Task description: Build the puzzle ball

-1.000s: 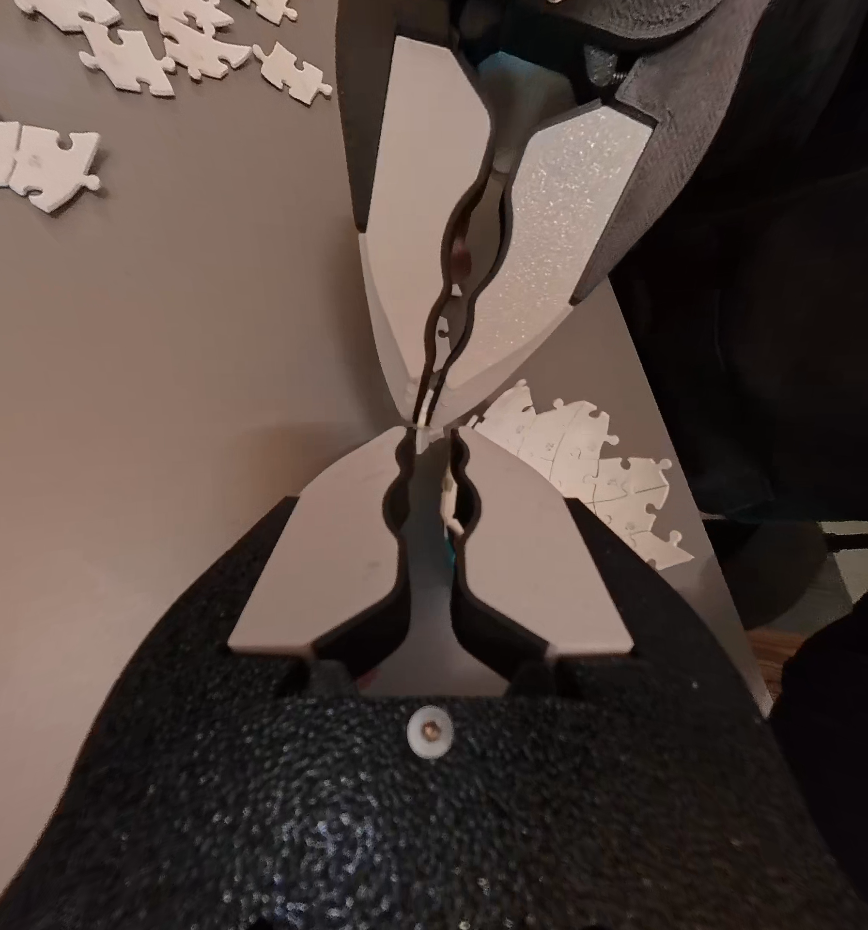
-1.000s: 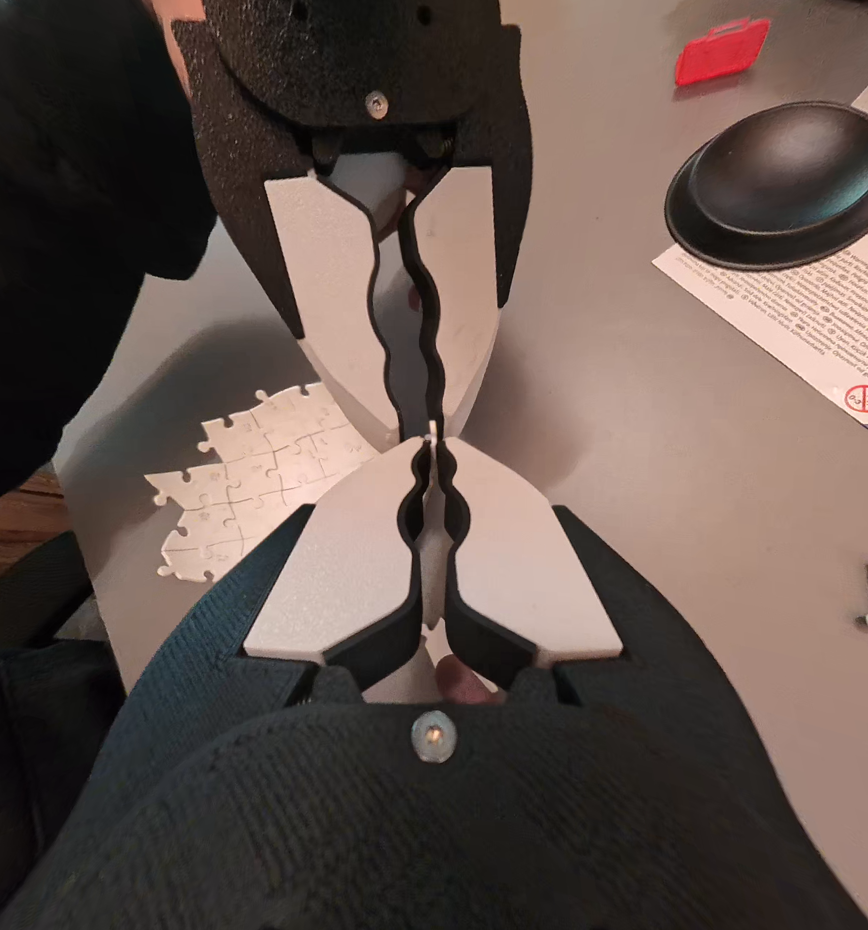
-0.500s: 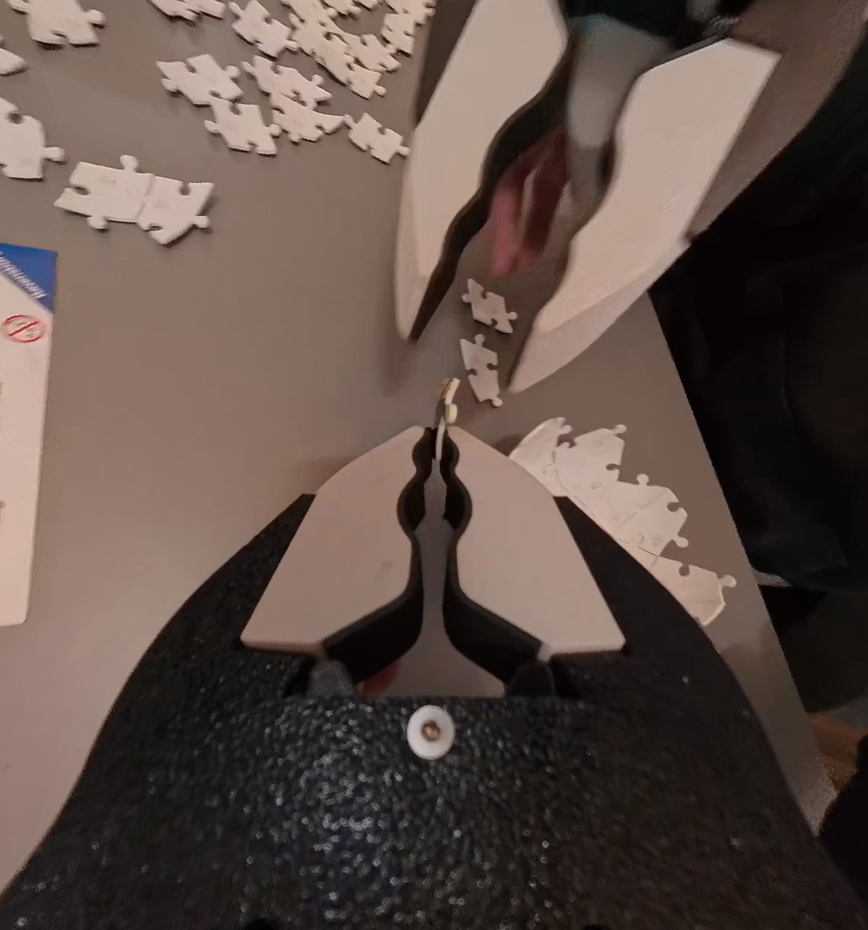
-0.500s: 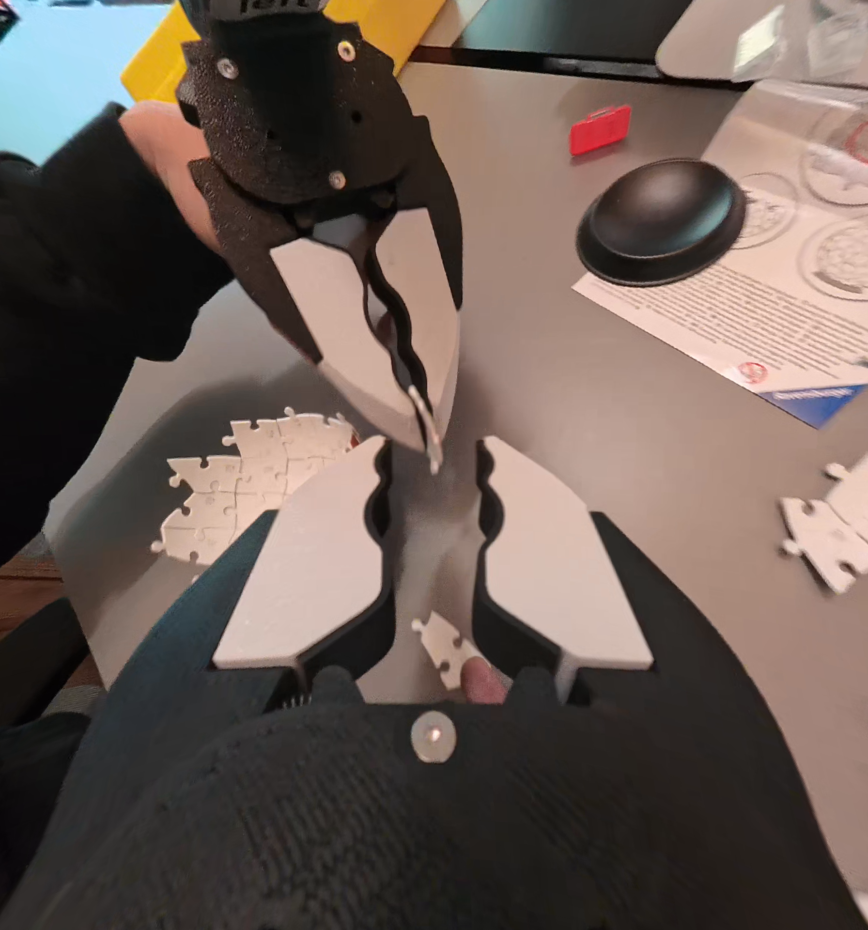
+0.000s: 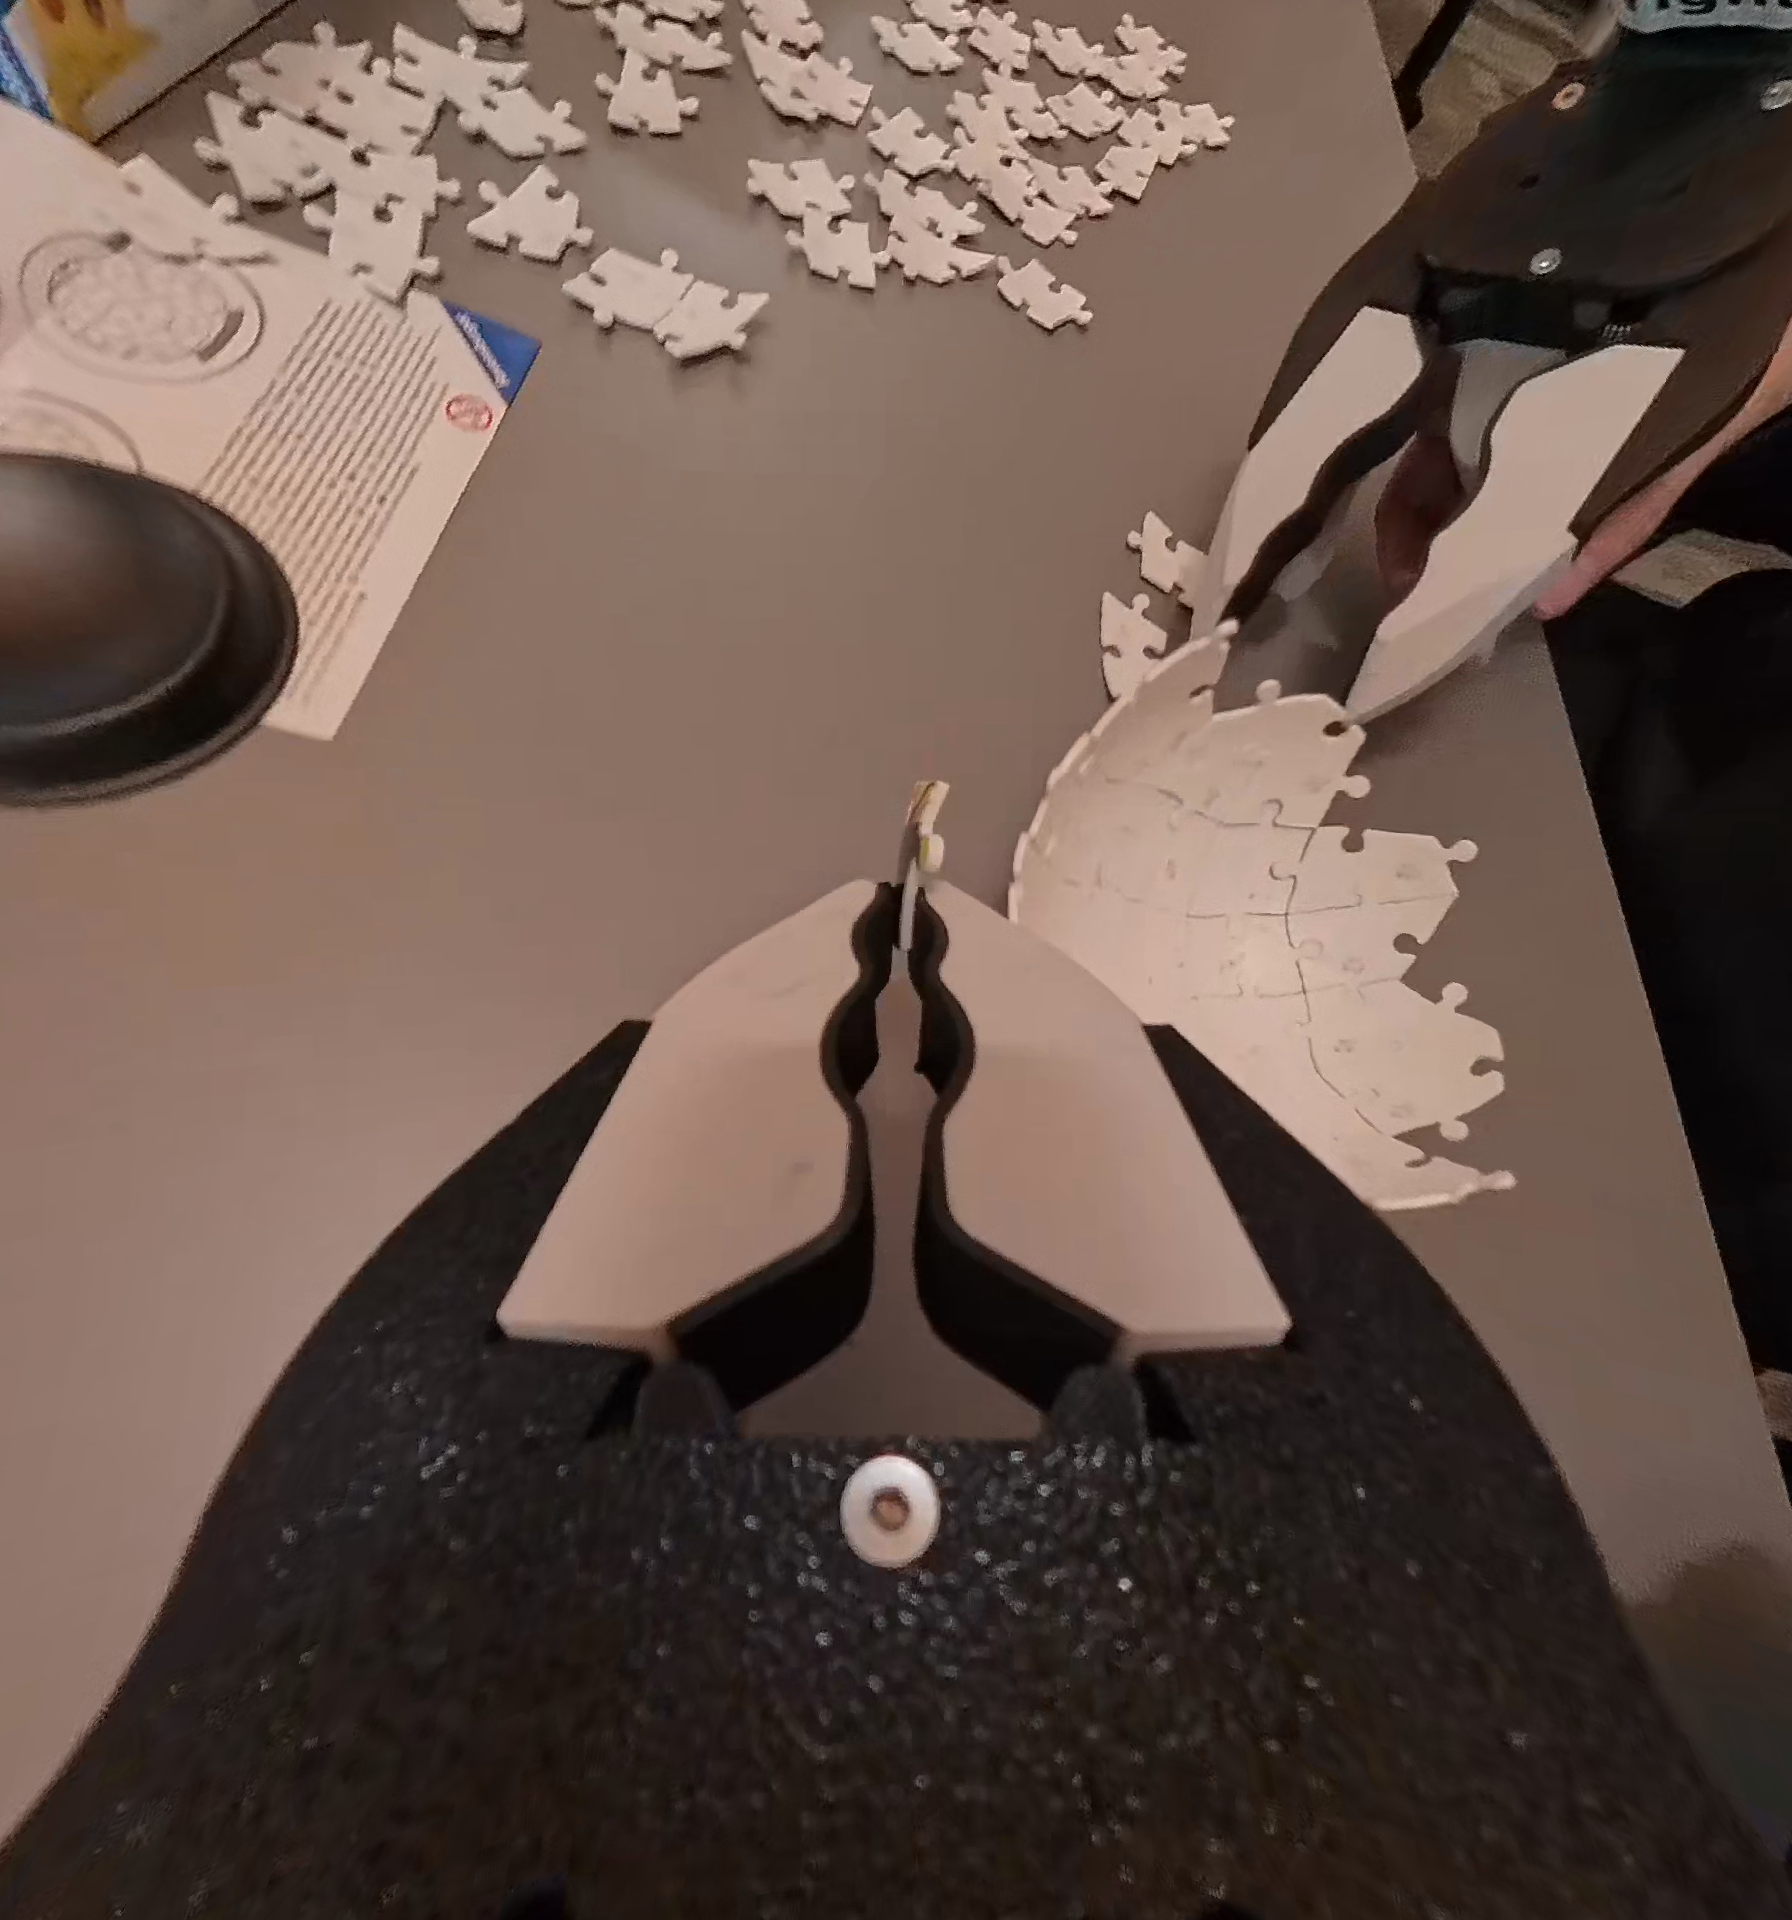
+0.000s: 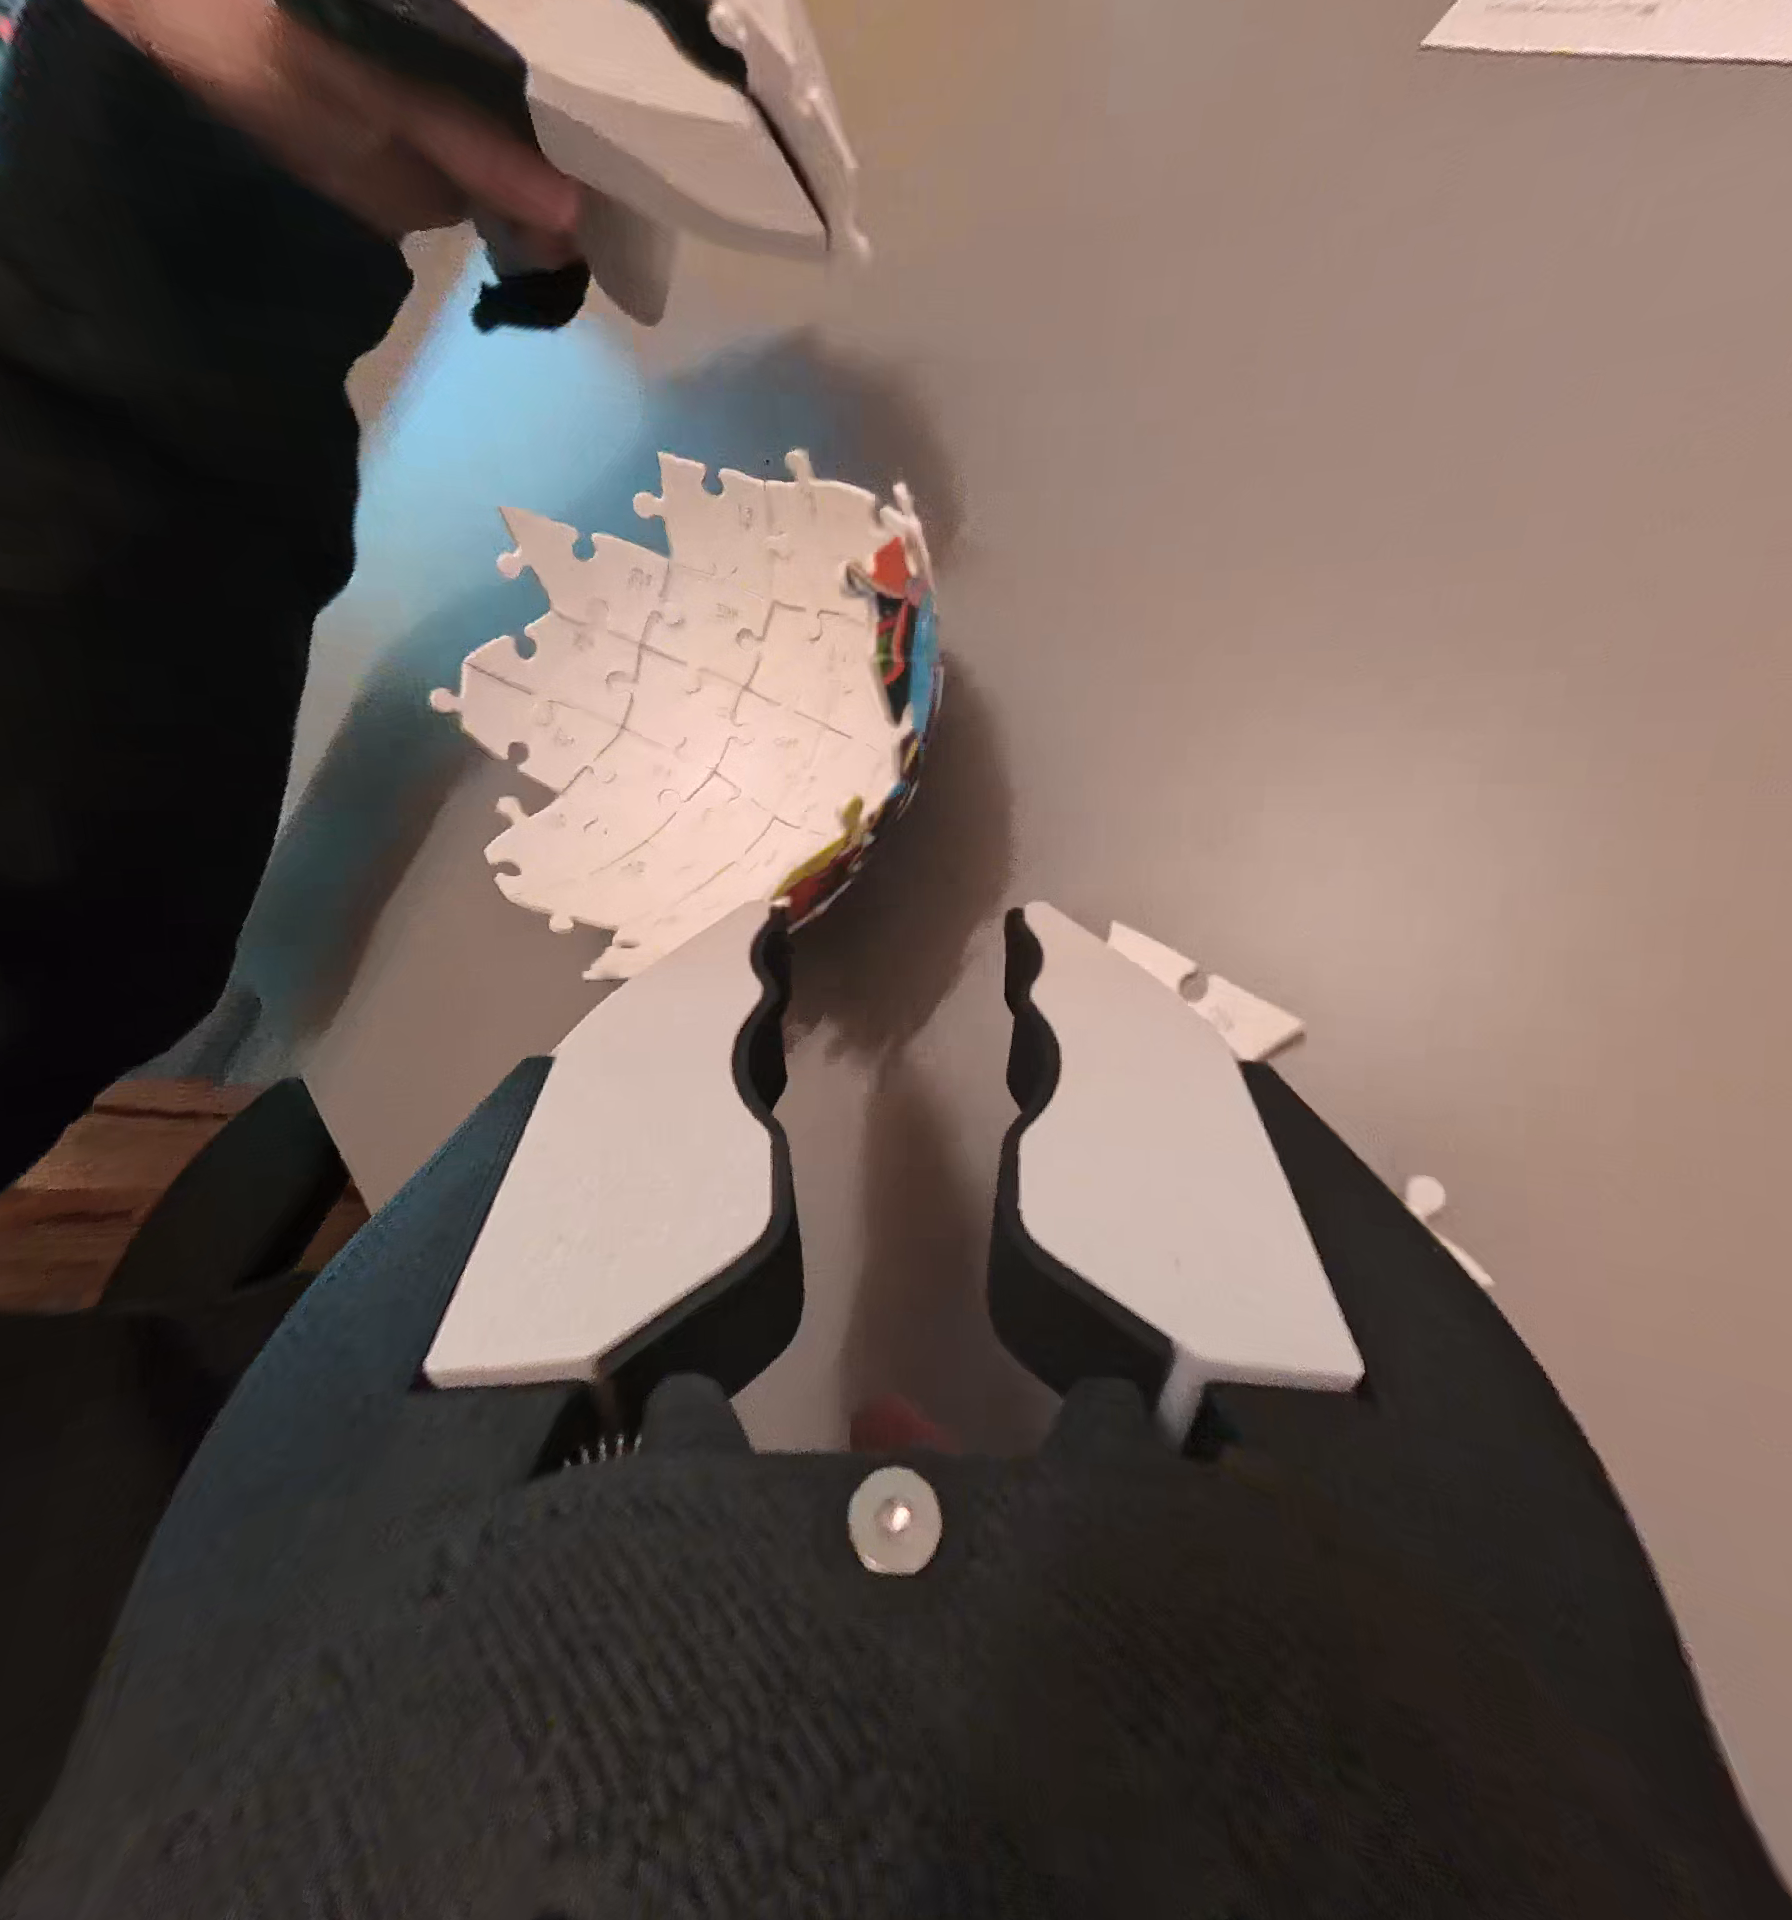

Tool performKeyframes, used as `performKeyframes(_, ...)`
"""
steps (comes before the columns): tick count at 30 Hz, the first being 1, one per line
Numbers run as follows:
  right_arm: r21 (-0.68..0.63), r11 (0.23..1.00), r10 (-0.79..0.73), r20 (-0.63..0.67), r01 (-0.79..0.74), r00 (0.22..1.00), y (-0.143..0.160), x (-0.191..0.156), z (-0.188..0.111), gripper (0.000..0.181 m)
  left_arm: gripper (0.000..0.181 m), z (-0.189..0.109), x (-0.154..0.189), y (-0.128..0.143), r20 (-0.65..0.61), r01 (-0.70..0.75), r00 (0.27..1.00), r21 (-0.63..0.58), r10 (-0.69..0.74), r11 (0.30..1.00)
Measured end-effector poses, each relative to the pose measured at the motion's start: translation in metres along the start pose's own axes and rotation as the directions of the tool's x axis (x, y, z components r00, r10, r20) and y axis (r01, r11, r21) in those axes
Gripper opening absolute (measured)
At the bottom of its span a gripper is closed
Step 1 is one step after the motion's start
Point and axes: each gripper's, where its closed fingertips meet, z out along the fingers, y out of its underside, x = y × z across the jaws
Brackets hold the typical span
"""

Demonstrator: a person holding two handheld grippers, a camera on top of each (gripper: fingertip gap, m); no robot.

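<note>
Puzzle-ball shell [image 5: 1256, 935] near table edge [image 5: 1640, 935], right gripper [image 6: 887, 925] alongside.

I work over a smooth grey-brown table [image 5: 663, 644] that fills nearly everything I see. Its right edge runs diagonally past me, and beyond it lies deep shadow. In my right view the table [image 6: 1391, 623] looks paler, with a bluish sheen of light near its left edge and a strip of brown wooden floor [image 6: 92, 1195] below that edge. The light is dim and warm.
</note>
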Motion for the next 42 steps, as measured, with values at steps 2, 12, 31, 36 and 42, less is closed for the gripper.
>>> performKeyframes(2, -0.030, 0.999, -0.026, 0.026, 0.026, 0.999, 0.001, -0.005, 0.006, 0.041, 0.002, -0.008, 0.002, 0.011, 0.030, 0.017, 0.999, -0.005, -0.017, 1.000)
performKeyframes(12, -0.024, 0.994, -0.106, -0.021, 0.105, 0.994, -0.010, 0.002, 0.017, 0.045, 0.002, -0.024, 0.016, 0.037, 0.092, 0.069, 0.993, 0.012, -0.070, 0.998)
performKeyframes(31, 0.049, 0.998, 0.022, 0.126, -0.029, 0.992, -0.010, 0.003, -0.009, 0.051, 0.002, -0.038, 0.032, 0.029, 0.173, 0.079, 0.981, 0.082, -0.092, 0.994)
performKeyframes(36, 0.010, 0.996, -0.085, 0.071, 0.085, 0.994, -0.008, -0.014, -0.005, 0.054, 0.002, -0.047, 0.041, 0.019, 0.212, 0.044, 0.975, 0.080, -0.060, 0.996)
performKeyframes(42, -0.006, 0.993, -0.114, 0.064, 0.115, 0.991, -0.027, -0.002, 0.016, 0.052, 0.002, -0.052, 0.055, -0.004, 0.185, 0.013, 0.983, 0.028, -0.018, 1.000)
